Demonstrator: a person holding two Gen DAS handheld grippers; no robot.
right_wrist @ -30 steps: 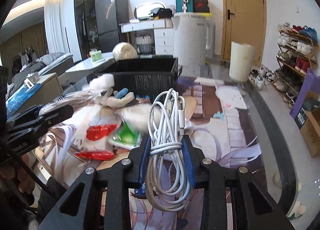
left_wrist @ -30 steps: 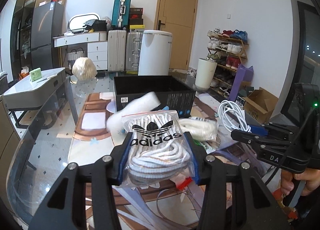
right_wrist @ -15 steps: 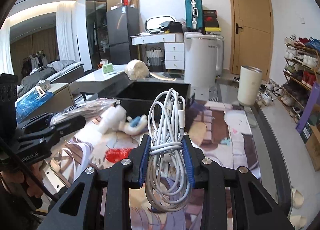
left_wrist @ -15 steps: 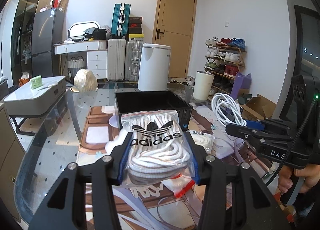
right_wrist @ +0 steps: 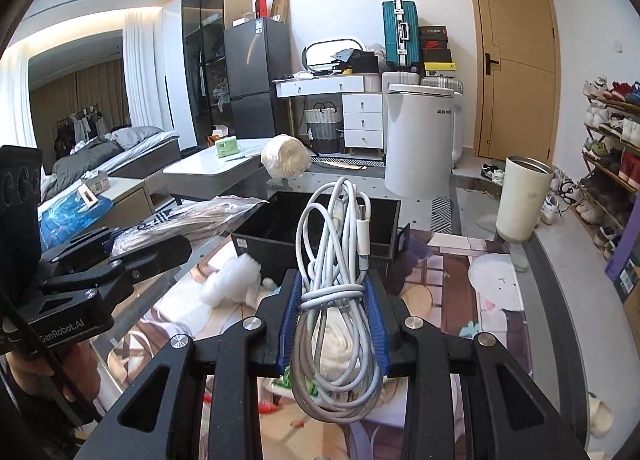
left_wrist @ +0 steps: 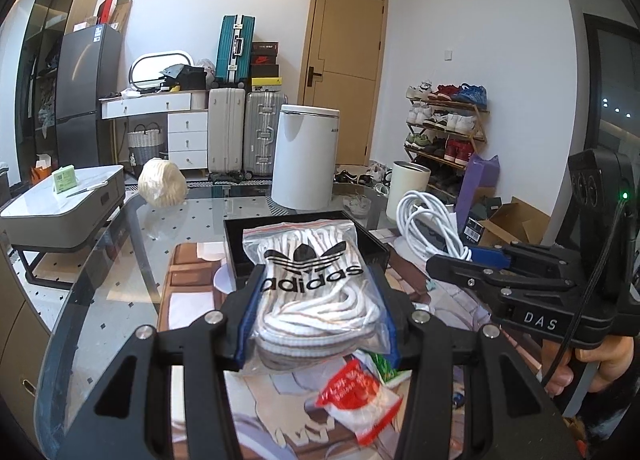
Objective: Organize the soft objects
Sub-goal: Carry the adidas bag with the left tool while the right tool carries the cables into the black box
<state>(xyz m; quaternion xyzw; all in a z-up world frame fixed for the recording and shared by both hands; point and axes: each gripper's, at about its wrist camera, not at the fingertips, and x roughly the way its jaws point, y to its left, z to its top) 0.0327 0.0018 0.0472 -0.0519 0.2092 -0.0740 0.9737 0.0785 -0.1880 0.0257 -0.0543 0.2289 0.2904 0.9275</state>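
Glass desk (left_wrist: 100, 268) is carrying a black box (right_wrist: 280, 238). Bag of laces (left_wrist: 312, 292) is being pinched by left tongs (left_wrist: 316, 320), cable coil (right_wrist: 340, 300) by right tongs (right_wrist: 334, 320), both in front of the box; each should be released only once over the opening.

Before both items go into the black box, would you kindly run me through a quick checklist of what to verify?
1. Left gripper shut on the bag of laces: ok.
2. Right gripper shut on the white cable: ok.
3. Black box open on top: ok.
4. Box free inside: cannot tell, the floor is partly hidden.
5. Cable loops tidy: not ok, a loop hangs below the fingers.
6. Both items lifted off the table: ok.
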